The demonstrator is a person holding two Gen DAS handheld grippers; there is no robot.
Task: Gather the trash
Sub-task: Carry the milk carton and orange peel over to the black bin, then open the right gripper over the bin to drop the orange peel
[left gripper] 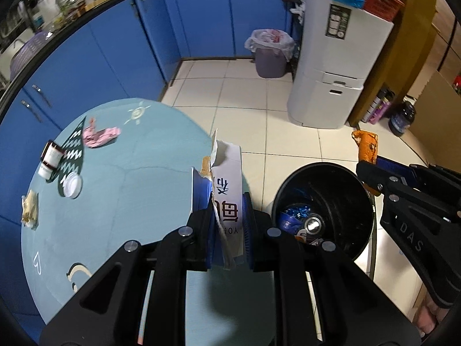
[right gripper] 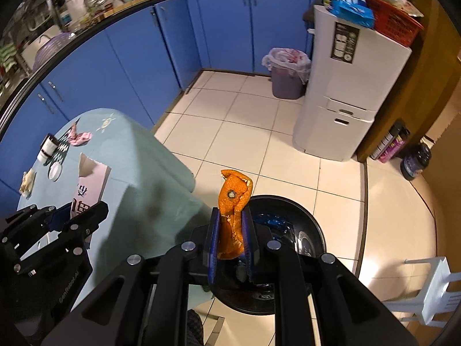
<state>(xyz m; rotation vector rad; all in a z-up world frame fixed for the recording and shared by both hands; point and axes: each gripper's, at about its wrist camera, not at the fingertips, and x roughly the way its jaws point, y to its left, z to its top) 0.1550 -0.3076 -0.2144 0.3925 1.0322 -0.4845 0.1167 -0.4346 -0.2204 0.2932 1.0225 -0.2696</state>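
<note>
Torn carton (left gripper: pixel 227 190) in left hand-held gripper (left gripper: pixel 227 216), beside black bin (left gripper: pixel 354 190).

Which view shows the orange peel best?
Right wrist: the orange peel sits centred, clamped in the right claw, over the black bin. Left wrist shows it only small at the edge.

Bright indoor light, glossy floor tiles (right gripper: pixel 288 132) glaring, fisheye-bent dark edges, slight blur.

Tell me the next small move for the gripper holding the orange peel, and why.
Probably carry the right gripper a little further over the black bin and open it. It is shut on the peel, which already sits at the bin's near rim, and the bin is open with trash inside. The left gripper, shut on a torn carton, is beside the bin and could follow.
</note>
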